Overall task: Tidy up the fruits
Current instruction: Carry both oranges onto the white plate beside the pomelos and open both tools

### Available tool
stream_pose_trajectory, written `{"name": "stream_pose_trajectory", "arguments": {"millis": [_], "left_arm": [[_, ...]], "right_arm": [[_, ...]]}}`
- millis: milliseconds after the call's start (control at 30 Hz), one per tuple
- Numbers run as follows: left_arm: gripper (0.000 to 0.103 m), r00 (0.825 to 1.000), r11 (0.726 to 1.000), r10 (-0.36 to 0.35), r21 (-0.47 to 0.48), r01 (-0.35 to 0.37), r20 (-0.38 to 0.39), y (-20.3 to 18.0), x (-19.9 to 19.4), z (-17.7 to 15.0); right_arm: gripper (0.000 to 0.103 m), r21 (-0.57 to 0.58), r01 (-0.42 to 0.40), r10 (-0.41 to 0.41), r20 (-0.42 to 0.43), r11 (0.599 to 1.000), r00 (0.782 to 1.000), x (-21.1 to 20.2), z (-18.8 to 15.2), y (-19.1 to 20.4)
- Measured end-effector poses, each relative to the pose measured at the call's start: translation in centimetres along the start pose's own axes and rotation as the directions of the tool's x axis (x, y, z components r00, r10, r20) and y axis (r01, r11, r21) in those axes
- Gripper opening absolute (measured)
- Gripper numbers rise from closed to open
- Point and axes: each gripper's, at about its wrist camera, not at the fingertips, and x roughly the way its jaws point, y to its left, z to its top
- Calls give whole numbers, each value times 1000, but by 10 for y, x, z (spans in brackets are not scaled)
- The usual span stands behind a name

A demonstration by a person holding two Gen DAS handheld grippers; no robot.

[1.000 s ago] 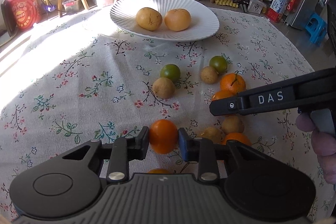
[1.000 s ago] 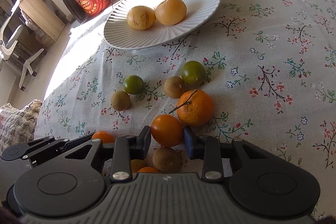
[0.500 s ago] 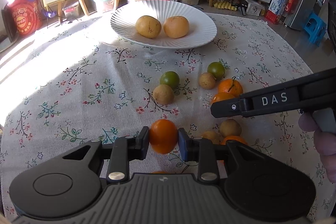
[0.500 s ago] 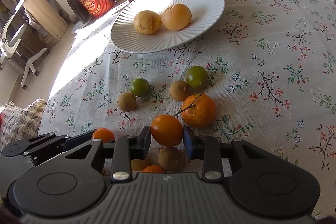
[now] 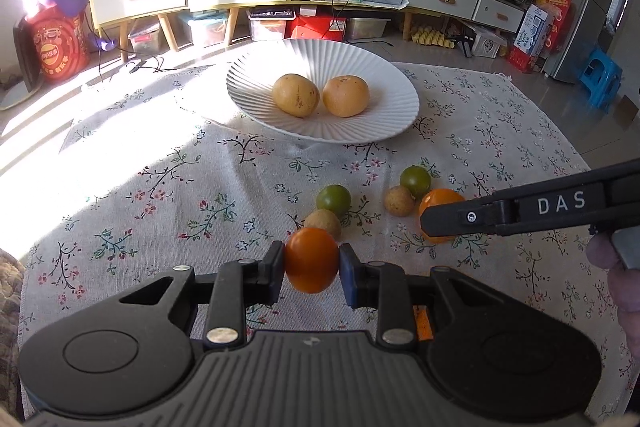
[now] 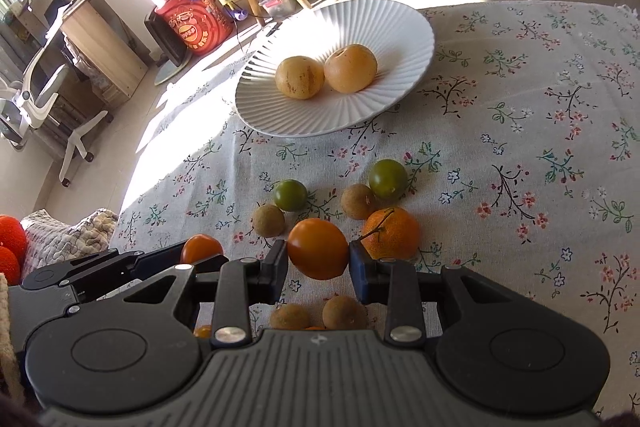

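- Left gripper (image 5: 311, 265): jaws closed to fruit width on a smooth orange fruit (image 5: 311, 259), pads pressing at 3 and 9 o'clock of the fruit; fruit apparently clear of the cloth, not certain from this view
- Right gripper (image 6: 318, 262): likewise closed on a second smooth orange fruit (image 6: 318, 249), pinched across its widest part; no slack visible on either side
- Risk, grip: round glossy skins held on two small pads only; any tilt or jolt in transit likely to roll a fruit out forward, toward 12 o'clock
- Risk, squeeze: soft-looking fruits; harder clamping to prevent slip liable to bruise or split
- Risk, neighbours: stemmed mandarin (image 6: 391, 233) just beside the right-hand pad at 2 o'clock of the held fruit, stem pointing at the jaw; snagging or nudging possible on moving off
- Two brown fruits (image 6: 344, 311) directly beneath the right gripper, at 6 o'clock; dropping back down likely to scatter them
- Risk, collision: right gripper seen in the left view at 3 o'clock, near; simultaneous travel to one target liable to knock the tools together
- Loose green fruits (image 6: 387, 179) and brown ones (image 6: 269, 221) lying between grippers and plate, along the 12 o'clock path; low carry apt to strike them
- White ribbed plate (image 6: 404, 27) at 12 o'clock, well apart, holding two large tan fruits (image 6: 300, 77) touching near centre; judged destination
- Risk, release: shallow sloped rim; fruit let go near the edge or from height likely to roll off onto the floral tablecloth (image 6: 520, 131)
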Motion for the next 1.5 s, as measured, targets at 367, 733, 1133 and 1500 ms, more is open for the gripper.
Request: {"name": "stream_pose_trajectory", "arguments": {"millis": [367,733,1133,1500], "left_arm": [[15,995,999,-20,32,17,101,-18,-1,25],[15,992,998,-20,57,13,121,-24,26,56],[15,993,996,-81,40,77,84,-17,72,72],[15,994,996,-86,23,85,61,-6,90,77]], "right_arm": [[30,17,-3,2,95,1000,995,-14,22,-7],[30,-24,24,-20,155,999,988,-6,55,-16],[30,-40,44,-37,173,998,984,31,105,-20],[30,-76,43,-33,131,996,991,73,136,-10]]}}
